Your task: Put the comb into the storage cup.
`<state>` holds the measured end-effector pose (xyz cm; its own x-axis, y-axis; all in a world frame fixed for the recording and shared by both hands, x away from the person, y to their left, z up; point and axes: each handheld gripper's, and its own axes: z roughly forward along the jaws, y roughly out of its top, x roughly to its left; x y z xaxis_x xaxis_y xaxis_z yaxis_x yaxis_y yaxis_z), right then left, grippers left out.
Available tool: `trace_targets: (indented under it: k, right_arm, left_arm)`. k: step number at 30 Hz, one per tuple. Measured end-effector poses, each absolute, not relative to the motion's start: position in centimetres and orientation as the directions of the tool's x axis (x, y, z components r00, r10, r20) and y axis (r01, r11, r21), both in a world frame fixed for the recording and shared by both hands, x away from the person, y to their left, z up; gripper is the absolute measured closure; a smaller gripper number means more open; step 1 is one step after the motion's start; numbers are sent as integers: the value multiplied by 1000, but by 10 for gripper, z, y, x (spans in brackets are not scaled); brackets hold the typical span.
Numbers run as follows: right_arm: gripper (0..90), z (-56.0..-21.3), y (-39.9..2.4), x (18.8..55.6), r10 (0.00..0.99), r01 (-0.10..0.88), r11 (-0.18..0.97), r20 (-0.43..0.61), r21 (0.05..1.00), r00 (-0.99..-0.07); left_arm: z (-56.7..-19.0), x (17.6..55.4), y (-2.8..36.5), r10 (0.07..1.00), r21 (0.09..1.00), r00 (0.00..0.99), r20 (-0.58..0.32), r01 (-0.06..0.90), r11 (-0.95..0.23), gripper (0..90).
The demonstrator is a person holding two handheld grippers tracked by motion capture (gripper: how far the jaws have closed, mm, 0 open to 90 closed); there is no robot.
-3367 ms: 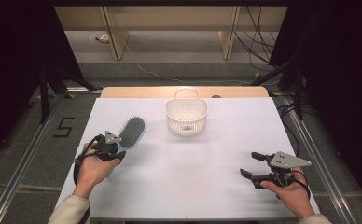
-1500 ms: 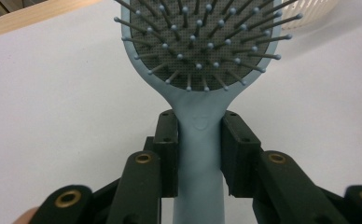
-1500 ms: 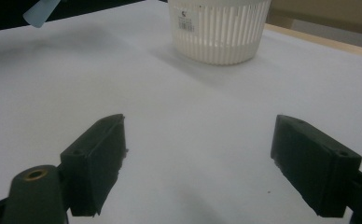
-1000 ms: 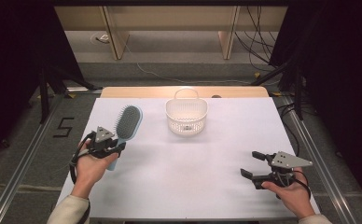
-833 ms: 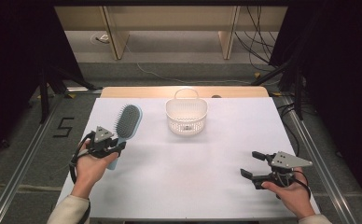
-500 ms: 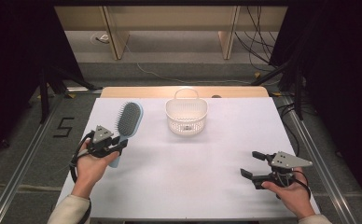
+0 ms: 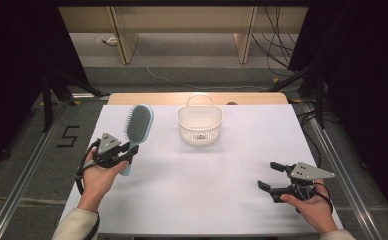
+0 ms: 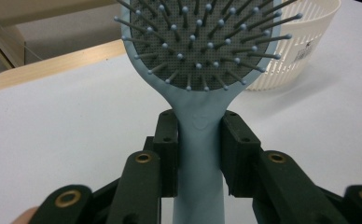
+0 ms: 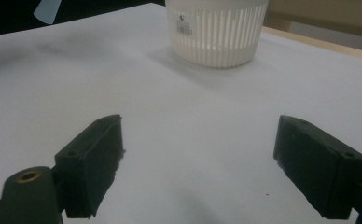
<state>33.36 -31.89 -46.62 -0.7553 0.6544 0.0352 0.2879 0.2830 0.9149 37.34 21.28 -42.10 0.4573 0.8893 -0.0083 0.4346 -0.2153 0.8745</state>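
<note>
left tool (image 7: pixel 132 148): I clamped hairbrush (image 7: pixel 138 122) by its handle, mid-left of frame, near basket (image 7: pixel 200 125) | brush seemed light, stiff, smooth plastic; handle neck grips best | right tool (image 7: pixel 271 176): wide open, empty

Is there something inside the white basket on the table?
Cannot tell: the high view shows only a small dark mark on the floor of the white basket.
</note>
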Motion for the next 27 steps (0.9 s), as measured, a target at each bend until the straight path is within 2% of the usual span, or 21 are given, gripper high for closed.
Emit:
trace_targets:
  k: [27]
  right_arm:
    - [166, -466, -319, 334, 654, 288, 281, 37, 916, -755]
  left_arm:
    - [-417, 378, 206, 881, 928, 471, -45, 345, -137, 698]
